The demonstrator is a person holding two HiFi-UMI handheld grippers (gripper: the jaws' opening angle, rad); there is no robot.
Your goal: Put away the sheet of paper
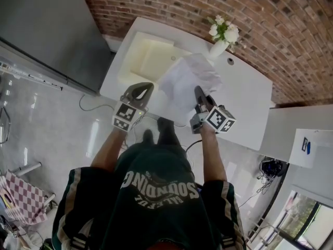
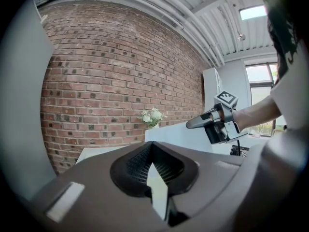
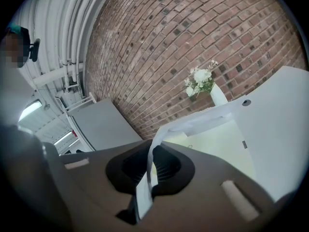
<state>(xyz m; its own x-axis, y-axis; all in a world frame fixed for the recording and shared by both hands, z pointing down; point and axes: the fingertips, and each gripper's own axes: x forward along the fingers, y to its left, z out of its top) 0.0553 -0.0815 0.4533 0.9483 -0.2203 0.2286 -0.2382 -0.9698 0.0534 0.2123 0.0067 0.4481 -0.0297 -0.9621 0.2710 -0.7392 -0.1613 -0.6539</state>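
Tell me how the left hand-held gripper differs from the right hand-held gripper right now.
The right hand-held gripper is shut on the sheet of paper, while the left hand-held gripper has its jaws together with nothing between them. The right one reaches further in over the white table; the left one sits nearer the table's front edge. Both point toward the brick wall.

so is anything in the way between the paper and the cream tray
Nothing visible: the right tool holds the paper right beside the tray; the vase stands off to the side.
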